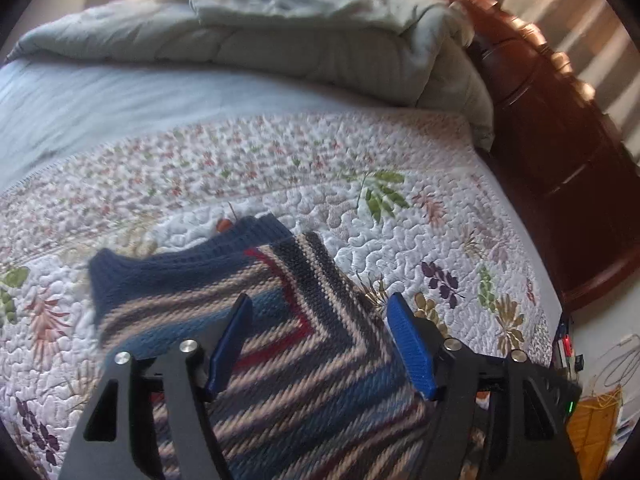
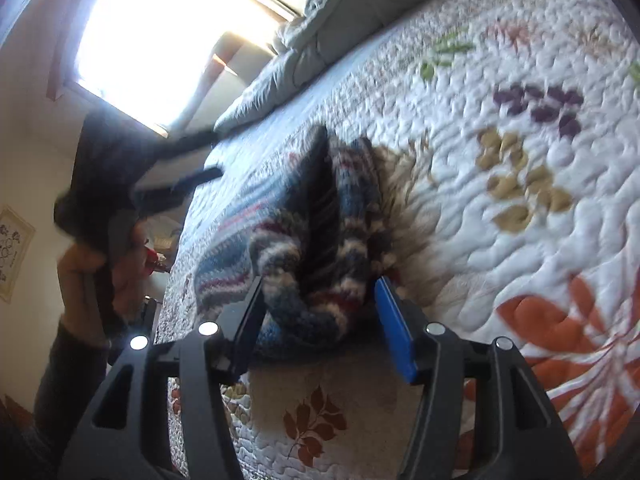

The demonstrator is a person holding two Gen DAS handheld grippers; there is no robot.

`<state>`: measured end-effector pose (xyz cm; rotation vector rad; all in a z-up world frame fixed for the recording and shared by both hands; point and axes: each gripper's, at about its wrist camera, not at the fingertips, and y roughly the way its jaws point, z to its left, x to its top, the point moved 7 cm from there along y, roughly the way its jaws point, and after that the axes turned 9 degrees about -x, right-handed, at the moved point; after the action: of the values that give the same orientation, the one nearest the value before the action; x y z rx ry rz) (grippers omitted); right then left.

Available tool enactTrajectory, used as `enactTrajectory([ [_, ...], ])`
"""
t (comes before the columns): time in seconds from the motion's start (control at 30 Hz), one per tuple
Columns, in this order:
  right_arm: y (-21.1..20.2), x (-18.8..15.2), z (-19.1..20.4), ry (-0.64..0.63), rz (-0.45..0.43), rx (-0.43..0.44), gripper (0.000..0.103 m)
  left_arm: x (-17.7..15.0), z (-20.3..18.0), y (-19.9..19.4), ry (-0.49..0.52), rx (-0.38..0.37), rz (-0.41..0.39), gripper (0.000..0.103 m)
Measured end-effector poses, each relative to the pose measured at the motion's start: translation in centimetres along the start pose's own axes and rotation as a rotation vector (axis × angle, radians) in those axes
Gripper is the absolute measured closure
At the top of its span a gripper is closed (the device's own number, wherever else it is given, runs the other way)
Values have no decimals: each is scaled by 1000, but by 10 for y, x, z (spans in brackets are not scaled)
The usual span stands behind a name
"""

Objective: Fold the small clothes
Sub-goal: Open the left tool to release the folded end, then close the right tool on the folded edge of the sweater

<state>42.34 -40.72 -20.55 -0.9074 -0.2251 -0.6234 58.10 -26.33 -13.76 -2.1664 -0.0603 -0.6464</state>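
**Two tongs spread over a striped knit on the bed**

Two sets of tongs are held open, nothing pinched between them. Nearest in the left wrist view, the left tongs are spread above the striped sweater, which is laid flat on the floral quilt. In the right wrist view, the right tongs are spread just before a bunched, folded end of the sweater. Farther left, a hand gripping the other tool is seen. Beyond, a grey comforter is heaped at the far end of the bed, beside a wooden headboard.
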Motion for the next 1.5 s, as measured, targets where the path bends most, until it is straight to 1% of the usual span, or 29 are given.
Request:
enactTrajectory([
  [0.07, -9, 9, 3, 3, -39, 12, 47, -18, 3, -26, 15, -29, -29, 27],
  [0.13, -6, 15, 10, 2, -37, 44, 47, -35, 10, -37, 6, -50, -16, 26],
  [0.2, 5, 17, 14, -1, -8, 53, 47, -52, 19, -43, -16, -58, -7, 26],
  [0.27, 19, 11, 19, -5, 44, 64, 47, -61, 26, -47, -32, -67, -1, 26],
  [0.3, 25, 8, 21, -16, 68, 68, 62, -65, 29, -49, -39, -70, -6, 26],
  [0.33, 28, 7, 23, -34, 87, 64, 90, -66, 31, -51, -50, -74, -11, 26],
  [0.37, 28, 7, 24, -48, 85, 43, 89, -67, 33, -54, -64, -87, -17, 26],
  [0.4, 22, 8, 22, -47, 71, 33, 91, -66, 32, -57, -73, -104, -27, 26],
  [0.5, 6, 12, 8, -20, 38, 23, 92, -68, 29, -62, -81, -145, -42, 26],
  [0.6, 8, 4, -5, -11, 68, 5, 92, -76, 25, -56, -62, -159, -23, 26],
  [0.7, 25, -7, -14, -29, 97, -48, 92, -89, 25, -43, -42, -160, 6, 26],
  [0.8, 31, -9, -17, -33, 118, -61, 91, -99, 33, -34, -56, -185, 10, 26],
  [0.87, 30, -11, -15, -47, 132, -59, 90, -102, 41, -31, -83, -213, 3, 26],
  [0.93, 24, -8, -8, -42, 138, -19, 79, -103, 46, -32, -113, -258, -20, 23],
  [0.97, 21, 0, -6, -40, 116, -16, 75, -103, 47, -33, -121, -279, -29, 23],
  [1.0, 13, 13, -3, -41, 66, -21, 64, -102, 49, -33, -127, -292, -37, 22],
  [1.03, 11, 22, 1, -53, 46, -27, 61, -103, 50, -32, -127, -296, -40, 22],
  [1.07, 14, 33, 5, -66, 42, -32, 61, -103, 50, -30, -122, -296, -39, 22],
  [1.13, 31, 60, 18, -88, 59, -20, 61, -106, 50, -24, -102, -285, -38, 22],
  [1.2, 58, 85, 26, -113, 88, -44, 61, -110, 49, -19, -87, -275, -34, 22],
  [1.27, 86, 104, 30, -115, 129, -73, 61, -111, 50, -19, -97, -285, -40, 22],
  [1.33, 114, 115, 29, -108, 182, -115, 60, -112, 51, -19, -112, -301, -43, 23],
  [1.37, 123, 120, 28, -99, 189, -132, 60, -113, 53, -18, -103, -287, -25, 23],
  [1.4, 131, 123, 27, -91, 197, -132, 60, -113, 53, -17, -96, -283, -20, 23],
  [1.43, 138, 124, 28, -83, 217, -117, 65, -113, 52, -16, -91, -280, -18, 23],
  [1.47, 142, 126, 28, -81, 217, -110, 74, -113, 52, -16, -92, -279, -18, 23],
  [1.5, 142, 126, 30, -95, 218, -112, 94, -112, 52, -17, -95, -279, -17, 23],
])
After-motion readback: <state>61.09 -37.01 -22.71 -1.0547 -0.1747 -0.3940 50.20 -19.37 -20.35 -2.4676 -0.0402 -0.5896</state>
